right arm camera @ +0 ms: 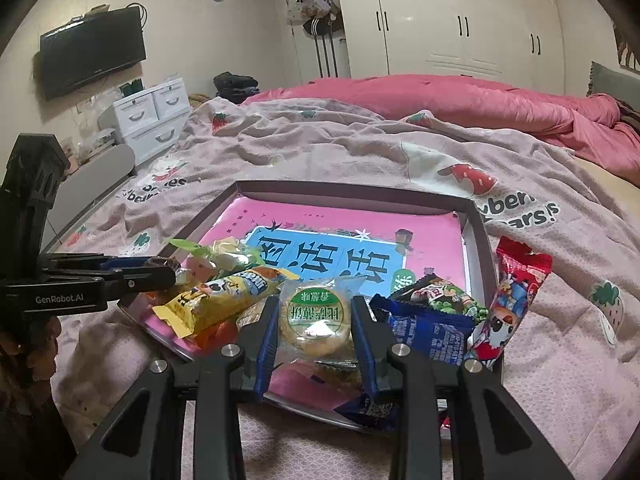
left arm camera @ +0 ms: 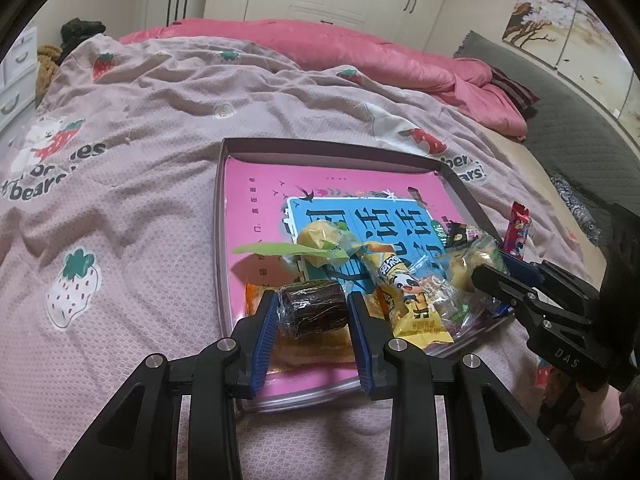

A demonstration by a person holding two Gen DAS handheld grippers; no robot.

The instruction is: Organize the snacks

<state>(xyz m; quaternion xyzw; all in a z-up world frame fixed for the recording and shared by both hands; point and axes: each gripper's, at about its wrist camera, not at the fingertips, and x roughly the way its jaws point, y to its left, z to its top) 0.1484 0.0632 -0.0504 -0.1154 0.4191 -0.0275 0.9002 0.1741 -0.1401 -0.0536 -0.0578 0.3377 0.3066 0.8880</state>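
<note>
A shallow tray (left arm camera: 320,148) with a pink and blue printed bottom lies on the bed; it also shows in the right wrist view (right arm camera: 352,192). Several wrapped snacks are piled at its near end. My left gripper (left arm camera: 314,312) is shut on a dark brown wrapped cake roll (left arm camera: 314,310) over the tray's near left part. My right gripper (right arm camera: 314,320) is shut on a round biscuit in a clear wrapper with a green label (right arm camera: 316,320). A yellow panda packet (left arm camera: 408,300) lies between them, seen in the right wrist view (right arm camera: 224,300) too.
A blue packet (right arm camera: 428,330), a green-pea packet (right arm camera: 440,292) and a red packet (right arm camera: 508,304) lie at the tray's right edge. A strawberry-print blanket (left arm camera: 140,160) covers the bed, with a pink quilt (right arm camera: 460,100) behind. White drawers (right arm camera: 152,120) stand at the left.
</note>
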